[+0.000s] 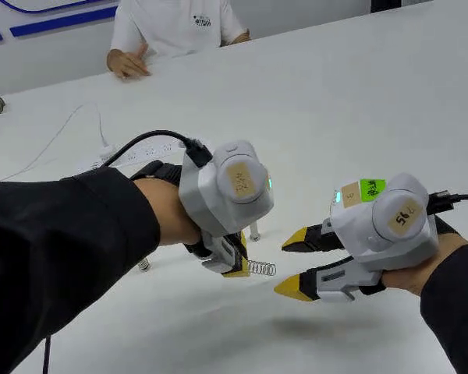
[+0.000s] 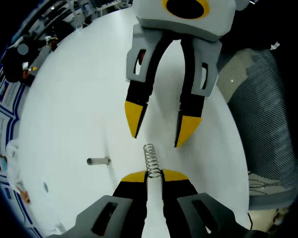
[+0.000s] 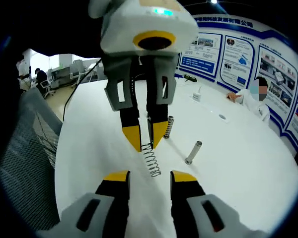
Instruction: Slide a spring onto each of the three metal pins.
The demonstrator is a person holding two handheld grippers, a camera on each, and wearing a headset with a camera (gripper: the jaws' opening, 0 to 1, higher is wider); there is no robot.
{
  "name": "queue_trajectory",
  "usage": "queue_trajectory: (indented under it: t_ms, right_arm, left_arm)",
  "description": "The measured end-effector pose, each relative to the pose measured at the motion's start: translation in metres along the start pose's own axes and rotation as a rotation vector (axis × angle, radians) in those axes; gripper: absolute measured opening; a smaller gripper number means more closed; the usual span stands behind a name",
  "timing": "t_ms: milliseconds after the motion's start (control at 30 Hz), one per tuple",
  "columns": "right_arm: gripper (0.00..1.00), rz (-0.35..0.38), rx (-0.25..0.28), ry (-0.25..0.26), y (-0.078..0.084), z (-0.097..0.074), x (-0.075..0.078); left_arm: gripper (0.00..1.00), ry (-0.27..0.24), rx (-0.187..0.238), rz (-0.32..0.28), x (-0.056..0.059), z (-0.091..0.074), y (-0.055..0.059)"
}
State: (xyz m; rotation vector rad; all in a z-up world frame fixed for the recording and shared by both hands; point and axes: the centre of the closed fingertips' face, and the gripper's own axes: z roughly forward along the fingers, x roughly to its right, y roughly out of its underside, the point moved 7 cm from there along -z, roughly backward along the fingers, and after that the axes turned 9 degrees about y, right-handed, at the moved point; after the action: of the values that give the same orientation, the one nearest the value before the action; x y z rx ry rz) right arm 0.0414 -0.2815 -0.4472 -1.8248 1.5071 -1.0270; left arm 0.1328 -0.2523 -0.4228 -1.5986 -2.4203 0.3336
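Note:
My left gripper (image 1: 235, 269) is shut on one end of a small coil spring (image 1: 261, 268), which sticks out sideways toward my right gripper (image 1: 291, 263). The right gripper's jaws are open and its yellow fingertips (image 1: 296, 238) are just short of the spring's free end. In the left gripper view the spring (image 2: 150, 158) points from my shut left gripper (image 2: 154, 175) at the open right gripper (image 2: 161, 124). In the right gripper view the spring (image 3: 151, 159) hangs just above my open right gripper (image 3: 150, 176). A bare metal pin (image 3: 192, 152) stands on the table, and another pin (image 3: 169, 126) carries a spring.
The white table (image 1: 335, 101) stretches far ahead. One pin (image 1: 254, 232) stands just behind the left gripper and another (image 1: 143, 265) by the left wrist. A person's hand (image 1: 125, 62) rests at the far edge. A white power strip (image 1: 140, 152) with cables lies at the left.

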Motion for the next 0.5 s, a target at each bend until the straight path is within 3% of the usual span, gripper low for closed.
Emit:
queue_trajectory:
  t_ms: [267, 500]
  right_arm:
    - [0.27, -0.042, -0.001, -0.029, -0.002, 0.003, -0.009]
    - [0.19, -0.082, -0.001, -0.052, -0.003, 0.005, -0.013]
  left_arm:
    - [0.09, 0.014, 0.015, 0.020, 0.013, -0.008, -0.009]
    - [0.09, 0.008, 0.028, 0.018, 0.017, -0.015, -0.009]
